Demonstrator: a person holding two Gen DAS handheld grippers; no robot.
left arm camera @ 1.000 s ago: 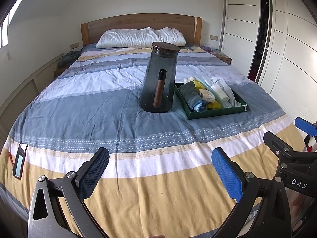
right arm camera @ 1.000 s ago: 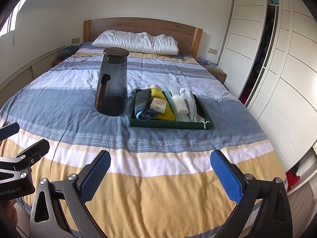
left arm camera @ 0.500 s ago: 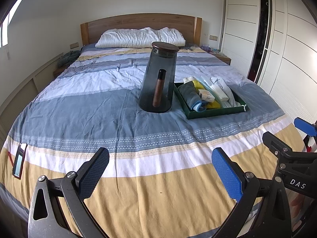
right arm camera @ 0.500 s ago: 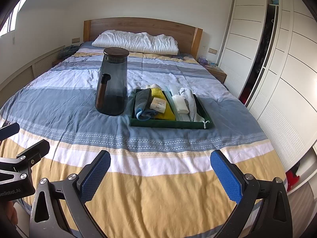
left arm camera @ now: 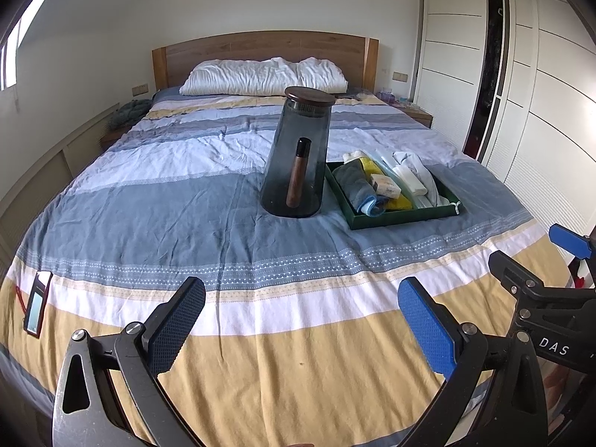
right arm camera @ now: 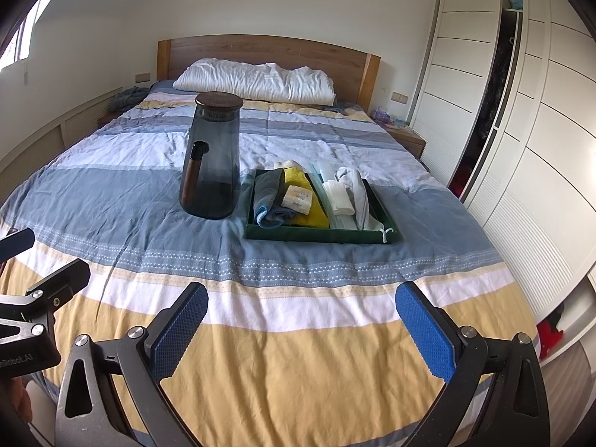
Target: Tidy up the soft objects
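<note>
A dark green tray (right arm camera: 320,234) (left arm camera: 395,219) lies on the striped bed, holding a rolled grey-blue cloth (right arm camera: 268,197) (left arm camera: 355,186), a yellow cloth (right arm camera: 309,208), a small beige packet (right arm camera: 298,197) and white rolled cloths (right arm camera: 354,193) (left arm camera: 413,175). Left of it stands a smoky glass pitcher (right arm camera: 212,156) (left arm camera: 298,156) with a wooden handle. My left gripper (left arm camera: 301,326) and right gripper (right arm camera: 301,329) both hover open over the bed's foot, well short of the tray, with nothing between their fingers.
A white pillow (left arm camera: 264,76) rests against the wooden headboard. A phone (left arm camera: 37,301) lies at the bed's left edge. White wardrobe doors (right arm camera: 540,119) line the right wall, with a nightstand (right arm camera: 406,138) beside the bed. Striped bedding stretches between the grippers and the tray.
Both views have edged very slightly; the pitcher and tray stay put. Both grippers remain open.
</note>
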